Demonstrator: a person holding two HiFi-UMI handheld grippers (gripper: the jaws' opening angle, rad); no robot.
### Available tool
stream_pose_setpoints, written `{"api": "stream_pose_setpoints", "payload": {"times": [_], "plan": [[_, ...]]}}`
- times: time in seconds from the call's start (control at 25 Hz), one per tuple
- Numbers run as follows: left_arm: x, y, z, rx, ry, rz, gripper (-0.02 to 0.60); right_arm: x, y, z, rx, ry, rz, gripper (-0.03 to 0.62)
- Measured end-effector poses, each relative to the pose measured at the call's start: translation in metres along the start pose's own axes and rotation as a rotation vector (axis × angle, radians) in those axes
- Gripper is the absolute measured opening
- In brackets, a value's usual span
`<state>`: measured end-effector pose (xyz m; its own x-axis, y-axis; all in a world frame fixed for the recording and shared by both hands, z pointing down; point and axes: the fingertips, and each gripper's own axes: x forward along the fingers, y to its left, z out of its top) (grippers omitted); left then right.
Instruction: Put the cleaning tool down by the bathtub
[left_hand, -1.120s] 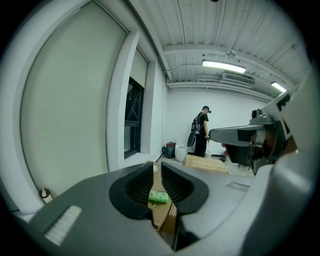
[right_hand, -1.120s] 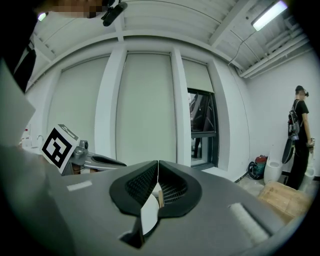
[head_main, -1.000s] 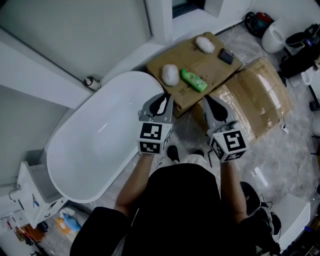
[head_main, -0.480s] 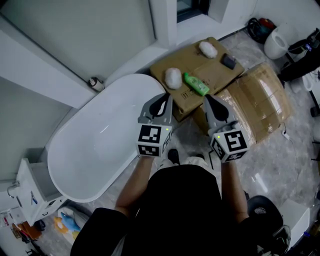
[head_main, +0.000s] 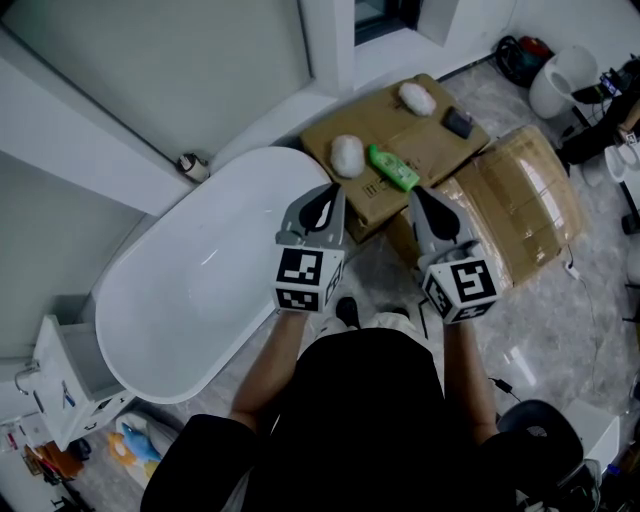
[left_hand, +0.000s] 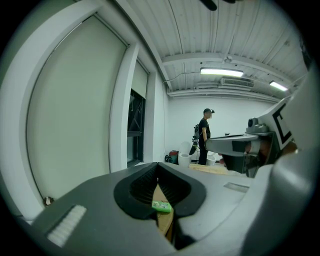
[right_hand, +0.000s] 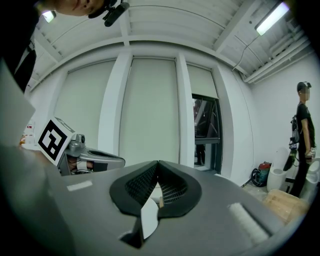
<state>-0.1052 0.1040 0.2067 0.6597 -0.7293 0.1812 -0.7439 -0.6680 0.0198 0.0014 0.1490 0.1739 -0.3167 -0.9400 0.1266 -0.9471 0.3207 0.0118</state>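
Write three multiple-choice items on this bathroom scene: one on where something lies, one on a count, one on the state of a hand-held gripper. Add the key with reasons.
1. Where does the green bottle lie?
A. in the bathtub
B. on the flat cardboard
C. on the windowsill

2. How many white puffs lie on that cardboard?
A. one
B. two
C. four

3. How do the jaws of the left hand-held gripper stand?
A. wide apart
B. shut on the bottle
C. shut, with nothing held

Key:
1 B: the head view shows the bottle lying on the cardboard, beside a puff.
2 B: one puff lies next to the bottle and a second lies near the cardboard's far edge.
3 C: in the left gripper view the jaws, which have just closed, meet with nothing between them. The bottle lies well beyond them.
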Motion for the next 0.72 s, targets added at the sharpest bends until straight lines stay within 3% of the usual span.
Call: {"api": "stream_pose_setpoints", "payload": {"times": [0.72], "plan": [[0.0059,0.0014,0.0028,-0.003,-0.004,-0.002,0.000,0.0021,-0.0078,-0.0034,0.007,0.010,-0.014,0.008]]}}
